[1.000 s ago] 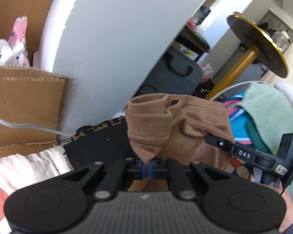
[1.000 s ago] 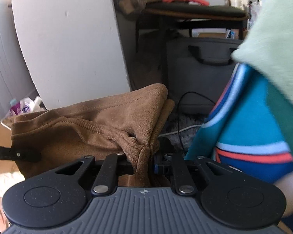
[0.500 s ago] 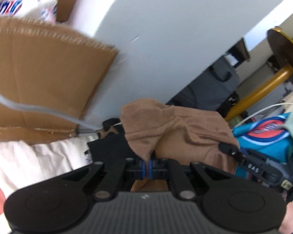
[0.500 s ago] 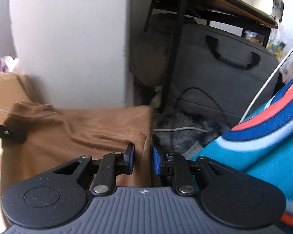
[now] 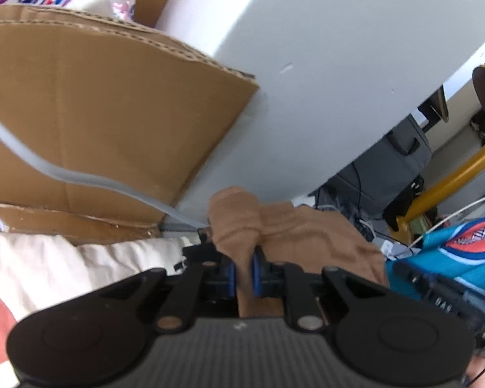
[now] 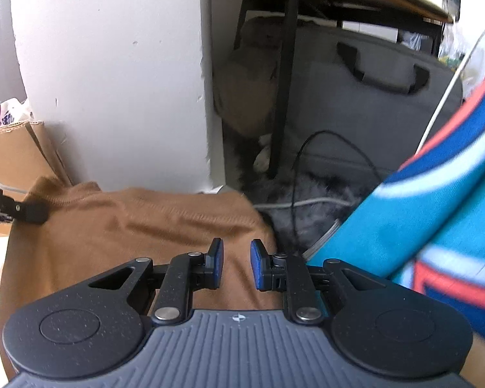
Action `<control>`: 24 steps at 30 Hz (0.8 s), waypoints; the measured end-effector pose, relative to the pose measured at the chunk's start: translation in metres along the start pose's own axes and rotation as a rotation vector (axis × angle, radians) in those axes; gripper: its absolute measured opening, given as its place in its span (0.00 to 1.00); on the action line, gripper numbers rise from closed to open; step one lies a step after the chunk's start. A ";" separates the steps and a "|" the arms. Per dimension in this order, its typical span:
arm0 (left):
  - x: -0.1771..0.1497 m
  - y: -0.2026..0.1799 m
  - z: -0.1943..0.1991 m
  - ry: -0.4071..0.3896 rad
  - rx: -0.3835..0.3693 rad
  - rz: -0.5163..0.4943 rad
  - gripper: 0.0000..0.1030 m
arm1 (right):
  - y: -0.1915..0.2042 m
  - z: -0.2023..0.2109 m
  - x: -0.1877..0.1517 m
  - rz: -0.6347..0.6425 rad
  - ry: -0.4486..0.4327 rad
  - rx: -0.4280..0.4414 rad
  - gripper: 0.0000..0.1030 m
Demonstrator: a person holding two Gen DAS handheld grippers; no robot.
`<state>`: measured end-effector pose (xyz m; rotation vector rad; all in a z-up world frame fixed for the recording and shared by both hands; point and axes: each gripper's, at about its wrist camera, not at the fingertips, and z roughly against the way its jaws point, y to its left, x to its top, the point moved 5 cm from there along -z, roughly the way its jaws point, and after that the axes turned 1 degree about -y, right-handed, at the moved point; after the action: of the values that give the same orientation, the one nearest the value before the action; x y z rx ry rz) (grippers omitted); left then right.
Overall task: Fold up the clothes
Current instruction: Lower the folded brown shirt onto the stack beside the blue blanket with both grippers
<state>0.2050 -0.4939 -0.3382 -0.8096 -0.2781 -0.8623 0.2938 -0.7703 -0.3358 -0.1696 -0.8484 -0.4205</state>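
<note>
A brown garment (image 5: pixel 307 236) lies folded on the cream bedding (image 5: pixel 64 268). My left gripper (image 5: pixel 242 274) holds a bunched corner of it between its blue pads. Its jaws are opening, and the cloth still fills the gap. In the right wrist view the brown garment (image 6: pixel 129 226) spreads flat. My right gripper (image 6: pixel 237 263) hovers over its right edge with the pads apart and no cloth pinched. The left gripper's finger (image 6: pixel 16 210) shows at the garment's far left corner. The right gripper's arm (image 5: pixel 436 297) shows at the right of the left wrist view.
A cardboard box (image 5: pixel 97 113) and a white wall (image 5: pixel 307 64) stand close behind the garment. A teal, blue and red garment (image 6: pixel 420 226) is heaped at the right. A grey bag (image 6: pixel 371 97), cables (image 6: pixel 307 161) and a yellow stand (image 5: pixel 452 174) lie beyond.
Both grippers came down with the brown garment, which now lies flat. The right gripper let go of its corner and its pads parted. The left pads have spread a little.
</note>
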 end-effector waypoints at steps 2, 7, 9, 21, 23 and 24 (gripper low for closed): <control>0.001 0.002 0.001 -0.018 -0.006 0.002 0.15 | 0.000 -0.004 -0.003 -0.016 0.005 0.008 0.21; 0.001 0.006 0.004 -0.044 0.023 0.026 0.26 | -0.002 -0.023 -0.004 -0.049 0.015 0.036 0.20; 0.001 0.011 0.009 -0.060 0.064 0.026 0.26 | -0.004 -0.032 -0.001 -0.055 0.030 0.029 0.20; -0.006 -0.016 0.036 -0.051 -0.043 -0.077 0.22 | 0.000 -0.045 0.025 0.012 0.043 -0.017 0.20; -0.012 -0.031 0.038 -0.040 -0.078 -0.112 0.21 | -0.001 -0.027 0.026 0.003 0.008 -0.018 0.20; -0.016 -0.037 0.039 -0.035 -0.086 -0.126 0.21 | -0.002 -0.019 0.023 -0.008 -0.008 -0.020 0.20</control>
<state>0.1707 -0.4704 -0.3007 -0.8949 -0.3271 -0.9847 0.3193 -0.7846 -0.3305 -0.1864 -0.8532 -0.4358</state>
